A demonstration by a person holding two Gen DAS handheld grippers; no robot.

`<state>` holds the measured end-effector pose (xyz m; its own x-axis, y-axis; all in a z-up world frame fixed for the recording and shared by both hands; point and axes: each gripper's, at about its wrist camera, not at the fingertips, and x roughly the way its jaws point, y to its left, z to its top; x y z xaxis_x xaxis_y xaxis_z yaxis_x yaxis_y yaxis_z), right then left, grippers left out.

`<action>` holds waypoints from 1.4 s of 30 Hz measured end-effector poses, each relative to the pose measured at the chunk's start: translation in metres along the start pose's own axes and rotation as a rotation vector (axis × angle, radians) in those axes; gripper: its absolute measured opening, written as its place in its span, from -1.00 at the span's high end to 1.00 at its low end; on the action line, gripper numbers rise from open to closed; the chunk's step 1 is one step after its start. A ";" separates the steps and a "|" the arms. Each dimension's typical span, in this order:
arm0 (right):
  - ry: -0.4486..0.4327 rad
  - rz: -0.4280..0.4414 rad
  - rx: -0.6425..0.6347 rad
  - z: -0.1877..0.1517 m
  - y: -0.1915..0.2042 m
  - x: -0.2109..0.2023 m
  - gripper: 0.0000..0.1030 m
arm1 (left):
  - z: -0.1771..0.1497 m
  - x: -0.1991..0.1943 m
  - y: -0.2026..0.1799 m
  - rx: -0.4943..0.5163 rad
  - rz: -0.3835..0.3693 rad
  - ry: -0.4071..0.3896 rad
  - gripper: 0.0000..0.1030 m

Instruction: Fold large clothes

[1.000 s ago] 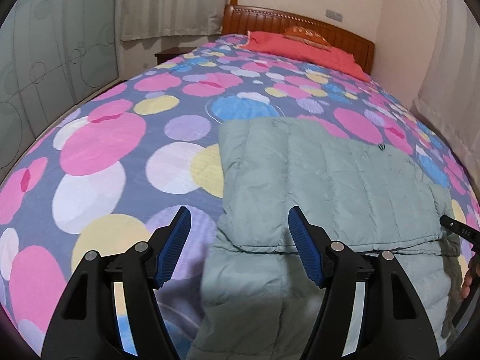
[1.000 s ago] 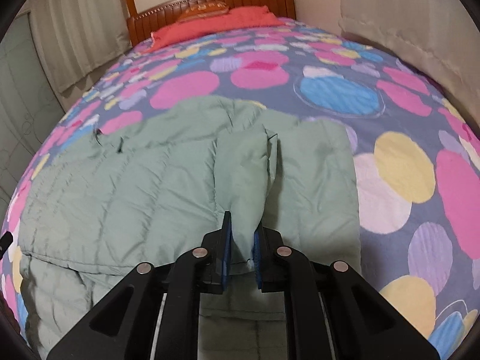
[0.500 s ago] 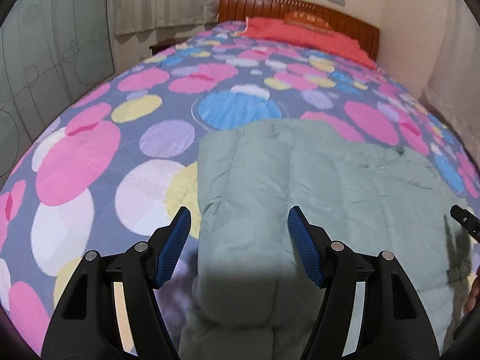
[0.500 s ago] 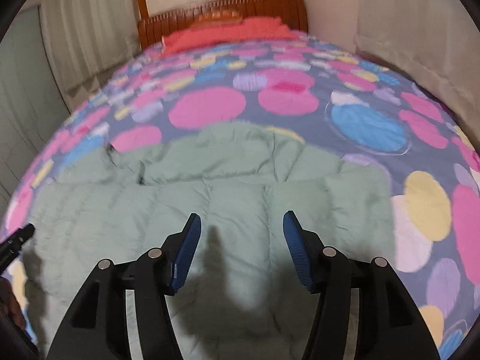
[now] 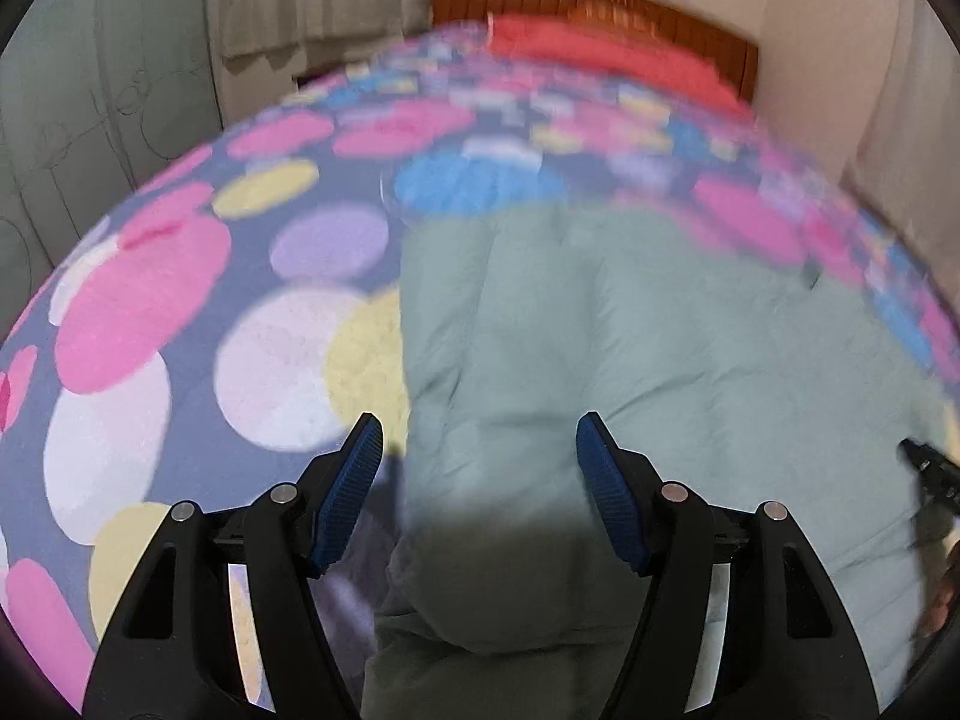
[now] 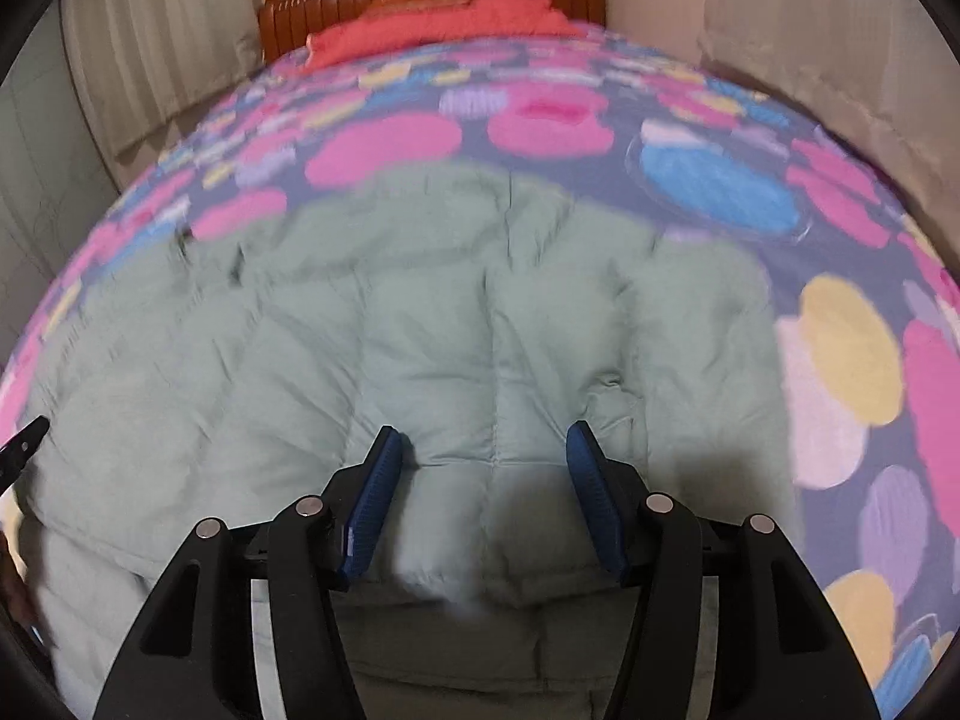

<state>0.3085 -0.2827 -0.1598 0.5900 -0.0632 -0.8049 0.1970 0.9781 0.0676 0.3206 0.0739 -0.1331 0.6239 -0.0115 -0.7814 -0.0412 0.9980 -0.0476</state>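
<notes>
One green jacket (image 5: 630,348) folded on dotted bedspread (image 5: 180,312), left gripper (image 5: 474,486) wide over its left edge, right gripper (image 6: 480,486) wide over its middle, each view catching the other gripper's tip at frame edge.

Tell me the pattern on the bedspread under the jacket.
Large pink, yellow, white, lilac and blue circles on a grey-blue bedspread; clearest in the left wrist view.
</notes>
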 end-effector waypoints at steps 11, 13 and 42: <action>-0.049 0.048 0.061 -0.031 -0.039 -0.069 -0.13 | -0.023 -0.048 0.034 -0.046 -0.052 -0.014 -0.40; -0.044 0.040 0.083 -0.047 -0.055 -0.083 -0.13 | -0.036 -0.064 0.047 -0.063 -0.054 -0.013 -0.44; 0.046 0.333 0.429 -0.247 -0.132 -0.184 -0.14 | -0.245 -0.188 0.120 -0.567 -0.274 0.119 -0.46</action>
<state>-0.0194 -0.3514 -0.1663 0.6420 0.2549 -0.7231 0.3129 0.7739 0.5506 0.0071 0.1806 -0.1445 0.5806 -0.3012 -0.7564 -0.3190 0.7706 -0.5517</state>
